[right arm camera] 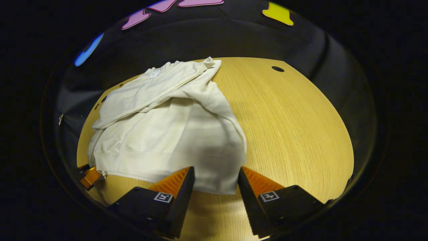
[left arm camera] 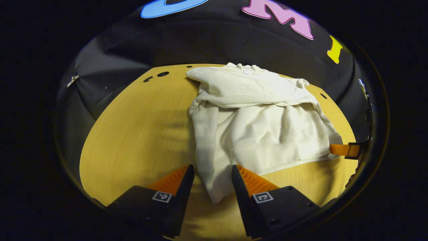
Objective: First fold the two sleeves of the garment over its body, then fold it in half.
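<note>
A cream sweatshirt [left arm camera: 260, 124] lies on the yellow wooden table [left arm camera: 140, 134], with both sleeves laid across its body and its collar toward the wall. In the left gripper view my left gripper [left arm camera: 212, 167] is open, its fingers on either side of the hem's near left corner. The right gripper [left arm camera: 347, 150] shows at the hem's far right corner. In the right gripper view the sweatshirt [right arm camera: 167, 134] fills the left half of the table [right arm camera: 294, 127]. My right gripper [right arm camera: 216, 169] is open, with the hem's right corner lying between its fingers. The left gripper [right arm camera: 88, 175] peeks out by the hem's left corner.
Small round holes [left arm camera: 163, 74] mark the table's far edge, one of them [right arm camera: 278, 69] at the back right. The black cloth wall stands close behind the table. Bare wood stretches left of the garment in the left gripper view and right of it in the right gripper view.
</note>
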